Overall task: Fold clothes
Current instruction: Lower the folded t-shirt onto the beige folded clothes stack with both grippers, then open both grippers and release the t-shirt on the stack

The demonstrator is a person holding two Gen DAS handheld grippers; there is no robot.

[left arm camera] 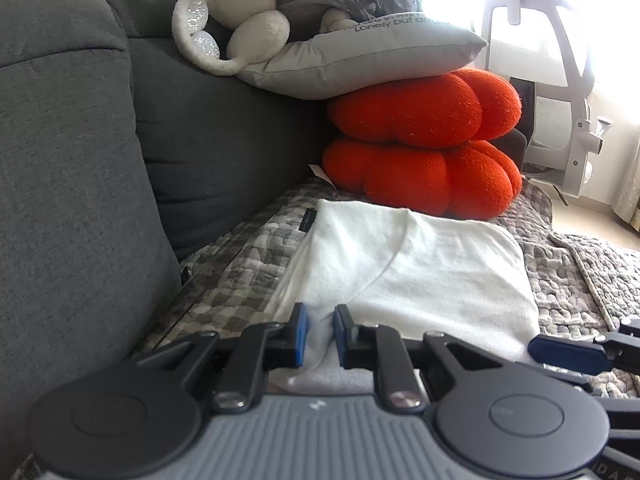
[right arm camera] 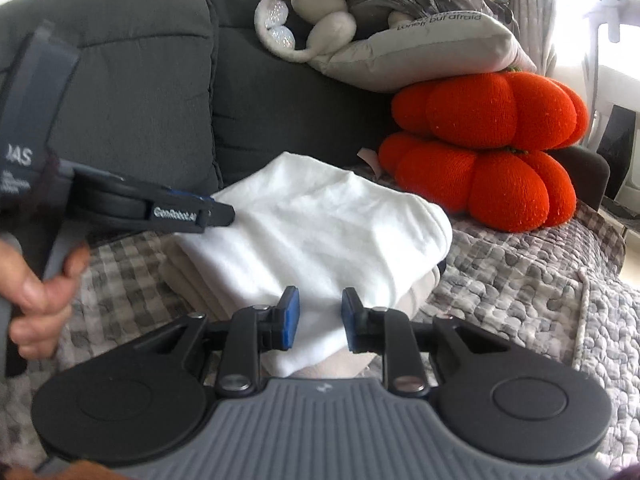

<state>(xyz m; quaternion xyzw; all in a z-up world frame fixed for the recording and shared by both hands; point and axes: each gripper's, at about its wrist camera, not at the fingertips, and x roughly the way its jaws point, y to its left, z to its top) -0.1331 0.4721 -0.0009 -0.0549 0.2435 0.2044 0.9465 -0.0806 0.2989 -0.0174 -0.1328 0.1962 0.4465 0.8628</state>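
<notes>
Pinching the near edge of the folded white garment (left arm camera: 408,264) with the left hand-held gripper (left arm camera: 321,330); straddling its near corner with the right hand-held gripper (right arm camera: 316,312), pads apart. Lying on the checked sofa cover (right arm camera: 520,280), open room rightward.

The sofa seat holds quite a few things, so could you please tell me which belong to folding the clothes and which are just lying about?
Part of the job:
- white garment, folded on the seat
- left tool, pinching the garment's near edge
- right tool, with garment between its pads

Just lying about:
- orange cushions
- grey pillow
- plush toy
- quilted cover
</notes>
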